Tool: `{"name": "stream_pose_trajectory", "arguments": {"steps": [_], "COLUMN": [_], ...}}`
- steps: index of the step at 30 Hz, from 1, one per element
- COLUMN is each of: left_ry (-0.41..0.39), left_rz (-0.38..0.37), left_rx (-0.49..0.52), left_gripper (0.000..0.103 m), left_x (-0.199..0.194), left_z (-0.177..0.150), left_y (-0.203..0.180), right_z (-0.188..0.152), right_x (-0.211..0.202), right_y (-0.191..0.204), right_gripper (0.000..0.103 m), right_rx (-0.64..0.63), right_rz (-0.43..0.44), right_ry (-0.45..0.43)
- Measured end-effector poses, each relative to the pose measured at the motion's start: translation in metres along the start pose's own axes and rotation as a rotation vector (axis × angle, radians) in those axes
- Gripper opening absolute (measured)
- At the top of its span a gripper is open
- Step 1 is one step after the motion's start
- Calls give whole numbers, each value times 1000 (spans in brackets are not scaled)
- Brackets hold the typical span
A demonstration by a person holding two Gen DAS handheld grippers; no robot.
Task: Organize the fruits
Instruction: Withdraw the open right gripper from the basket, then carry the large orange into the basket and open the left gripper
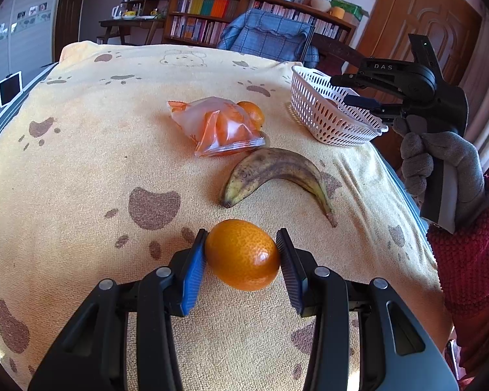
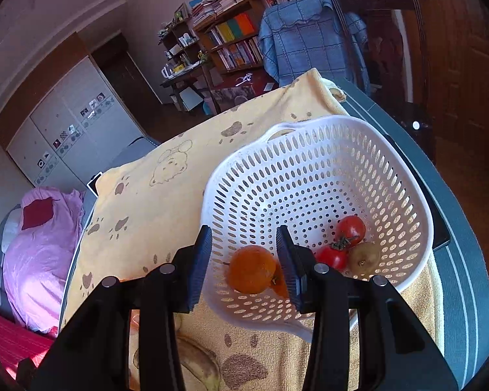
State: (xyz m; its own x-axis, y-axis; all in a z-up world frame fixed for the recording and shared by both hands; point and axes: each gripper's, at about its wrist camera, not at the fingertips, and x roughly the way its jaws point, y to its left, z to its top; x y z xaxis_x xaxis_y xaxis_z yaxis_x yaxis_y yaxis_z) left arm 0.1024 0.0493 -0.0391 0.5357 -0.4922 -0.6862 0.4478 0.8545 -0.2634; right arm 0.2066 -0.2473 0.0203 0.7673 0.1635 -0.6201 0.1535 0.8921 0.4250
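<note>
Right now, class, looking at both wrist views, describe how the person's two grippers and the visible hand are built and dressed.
The left gripper has black plastic arms with silver rivets, one blue ribbed pad and one black. The right gripper is black too, with silver rivets and ribbed pads; its body reads "DAS" in white. The hand wears a grey knit glove below a dark red knitted sleeve.

A yellow towel with brown paw prints and a bear outline covers the table. Behind it stands a bookcase full of books, more stacked on top. A blue checked cloth hangs over a chair. A wooden door is at the right. A white wardrobe (small pictures stuck on it) stands near a pink quilt.
</note>
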Motion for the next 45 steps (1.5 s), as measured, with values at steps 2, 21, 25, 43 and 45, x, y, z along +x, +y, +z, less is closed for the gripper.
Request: {"name": "stream_pose_trajectory", "arguments": {"steps": [2, 21, 25, 43, 45], "left_ry": [1, -12, -27, -94, -92], "left_rz": [-2, 21, 18, -31, -44], "left_rx": [-2, -59, -57, 114, 124], "left_gripper": [43, 43, 43, 43, 43], "left_x": [0, -8, -16, 17, 29], "left_z": [0, 9, 18, 125, 139], "left_y": [0, 6, -1, -86, -93], "right_z": [-3, -51, -64, -82, -83], "right_x": [-2, -58, -58, -40, -38], "right_y": [0, -10, -13, -42, -45], "right_gripper": [42, 43, 43, 44, 44], "right_rx": [-1, -122, -148, -39, -26], "right_rz": [-2, -95, -97, -101, -102], "right_ry": [-1, -99, -72, 1, 4]}}
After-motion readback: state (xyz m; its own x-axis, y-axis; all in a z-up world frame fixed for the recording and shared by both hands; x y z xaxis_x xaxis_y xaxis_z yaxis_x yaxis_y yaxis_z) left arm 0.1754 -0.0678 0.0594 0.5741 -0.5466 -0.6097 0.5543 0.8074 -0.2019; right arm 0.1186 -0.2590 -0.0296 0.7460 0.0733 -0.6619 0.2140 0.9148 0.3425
